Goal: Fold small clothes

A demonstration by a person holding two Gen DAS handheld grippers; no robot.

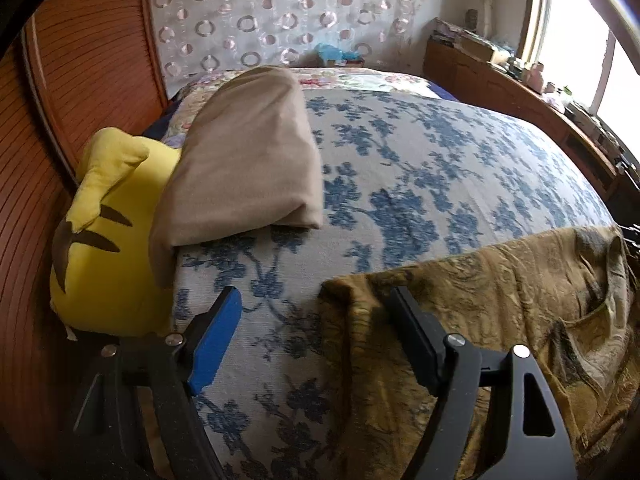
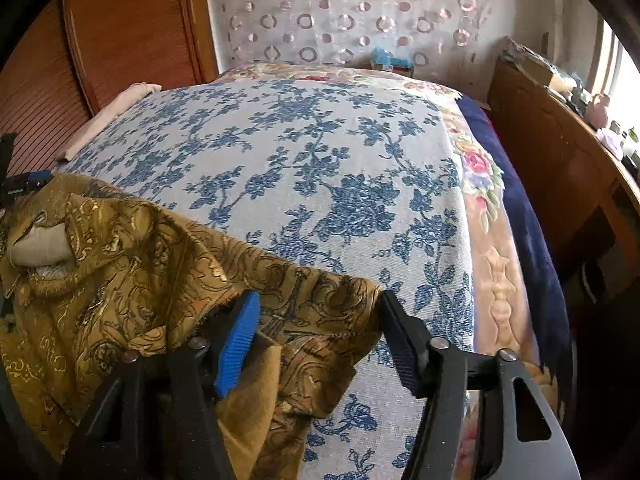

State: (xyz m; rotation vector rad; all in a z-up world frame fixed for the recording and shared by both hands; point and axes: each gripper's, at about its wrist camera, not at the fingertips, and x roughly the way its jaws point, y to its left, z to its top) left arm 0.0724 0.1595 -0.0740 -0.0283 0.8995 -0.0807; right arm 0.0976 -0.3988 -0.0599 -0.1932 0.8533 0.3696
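A bedroom is being shown, with a bed covered by a blue-flowered bedspread (image 1: pixel 400 184) standing against a circle-patterned wall hanging (image 1: pixel 280 12) and beside a slatted wooden wardrobe (image 1: pixel 80 80). A gold-patterned garment (image 2: pixel 132 272) is being spread over the near edge of the bedspread, rumpled, with its pale lining showing at one opening. Towards the wardrobe side of the bedspread, a folded beige cloth (image 1: pixel 248 152) is being rested, and a yellow plush toy (image 1: pixel 108 232) is being wedged just beside it. The left gripper (image 1: pixel 316 340) is being held released over the garment's left edge, nothing being clamped. The right gripper (image 2: pixel 316 340) is likewise being held unclenched above the garment's right corner, cloth lying between its fingers but not being pinched
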